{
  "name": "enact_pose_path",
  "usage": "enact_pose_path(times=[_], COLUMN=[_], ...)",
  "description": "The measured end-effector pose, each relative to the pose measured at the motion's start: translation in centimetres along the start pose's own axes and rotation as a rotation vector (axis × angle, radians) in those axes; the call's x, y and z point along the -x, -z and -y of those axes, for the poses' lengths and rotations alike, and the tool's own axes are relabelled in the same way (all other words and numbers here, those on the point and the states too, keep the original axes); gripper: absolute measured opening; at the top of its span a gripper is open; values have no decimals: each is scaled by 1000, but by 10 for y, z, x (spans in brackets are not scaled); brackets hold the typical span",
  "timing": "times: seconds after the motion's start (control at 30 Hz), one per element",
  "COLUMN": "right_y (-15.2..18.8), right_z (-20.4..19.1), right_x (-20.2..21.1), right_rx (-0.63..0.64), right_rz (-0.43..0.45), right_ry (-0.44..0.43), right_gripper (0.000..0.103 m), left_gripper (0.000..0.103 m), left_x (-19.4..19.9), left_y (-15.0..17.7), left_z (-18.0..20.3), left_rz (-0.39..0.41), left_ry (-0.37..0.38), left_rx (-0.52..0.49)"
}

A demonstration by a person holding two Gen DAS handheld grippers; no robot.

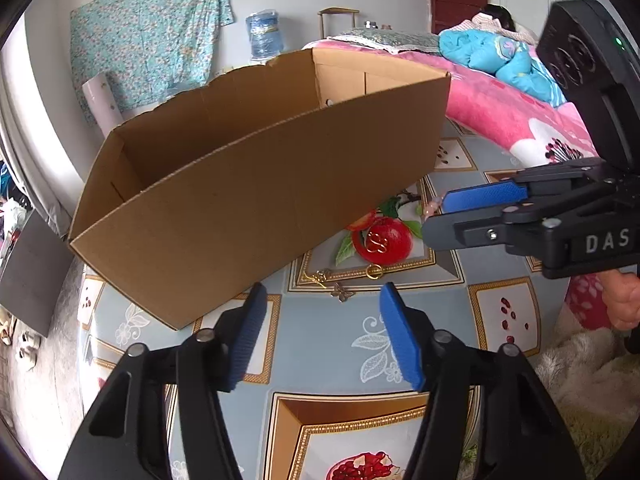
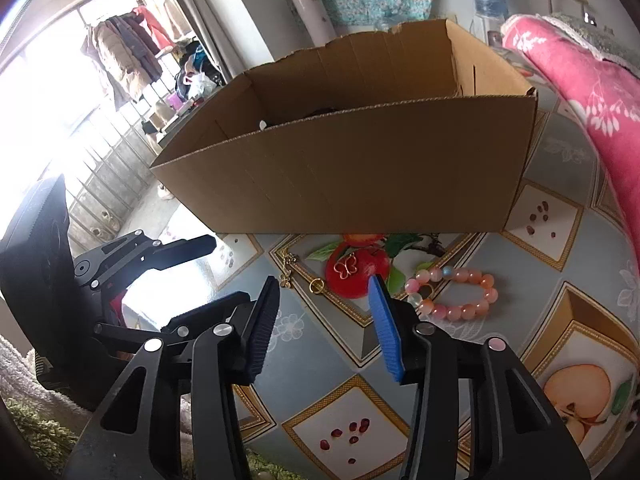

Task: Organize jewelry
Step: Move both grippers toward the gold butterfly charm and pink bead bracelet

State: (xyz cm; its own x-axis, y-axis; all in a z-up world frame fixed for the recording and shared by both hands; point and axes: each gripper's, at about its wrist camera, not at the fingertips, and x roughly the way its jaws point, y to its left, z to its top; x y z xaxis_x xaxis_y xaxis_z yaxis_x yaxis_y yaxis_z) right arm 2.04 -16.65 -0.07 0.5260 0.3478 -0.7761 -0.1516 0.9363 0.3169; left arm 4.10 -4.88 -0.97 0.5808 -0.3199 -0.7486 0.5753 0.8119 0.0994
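Observation:
Small jewelry lies on the fruit-print tablecloth [image 1: 332, 344] in front of a brown cardboard box [image 1: 248, 184] [image 2: 360, 172]. There is a gold flower charm [image 1: 318, 278] [image 2: 289, 258], a small metal butterfly [image 1: 342, 292] [image 2: 285, 279], a gold ring [image 1: 375, 271] [image 2: 317, 286] and a gold wire butterfly [image 1: 377, 242] [image 2: 346, 267]. A pink bead bracelet [image 2: 452, 294] lies to the right. My left gripper [image 1: 324, 286] [image 2: 228, 270] hovers open just short of the small butterfly. My right gripper [image 2: 324, 280] [image 1: 436, 216] is open above the ring, holding nothing.
The open-topped box fills the table's far side. A bed with a pink flowered blanket [image 1: 500, 112] [image 2: 580, 80] borders the table on the right, with a person [image 1: 500, 16] lying on it. A hand [image 1: 624, 300] holds the right gripper. A fluffy rug [image 1: 592, 380] lies nearby.

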Motion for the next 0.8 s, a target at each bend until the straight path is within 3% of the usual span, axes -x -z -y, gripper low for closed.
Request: enact_pose_path(times=[0.23, 0.37, 0.8], right_y=[-2, -3, -3], right_z=[-5, -10, -10], right_x=[-19, -27, -30], right_rx=[34, 52, 36], right_rz=[-57, -80, -107], right_ry=[10, -9, 28], right_gripper=[35, 34, 29], left_gripper=[34, 29, 26], left_x=[-11, -17, -26], left_y=[2, 4, 7], left_z=[-6, -8, -17], left_rz=[-14, -26, -47], left_ry=[60, 83, 117], left_rx=[21, 25, 52])
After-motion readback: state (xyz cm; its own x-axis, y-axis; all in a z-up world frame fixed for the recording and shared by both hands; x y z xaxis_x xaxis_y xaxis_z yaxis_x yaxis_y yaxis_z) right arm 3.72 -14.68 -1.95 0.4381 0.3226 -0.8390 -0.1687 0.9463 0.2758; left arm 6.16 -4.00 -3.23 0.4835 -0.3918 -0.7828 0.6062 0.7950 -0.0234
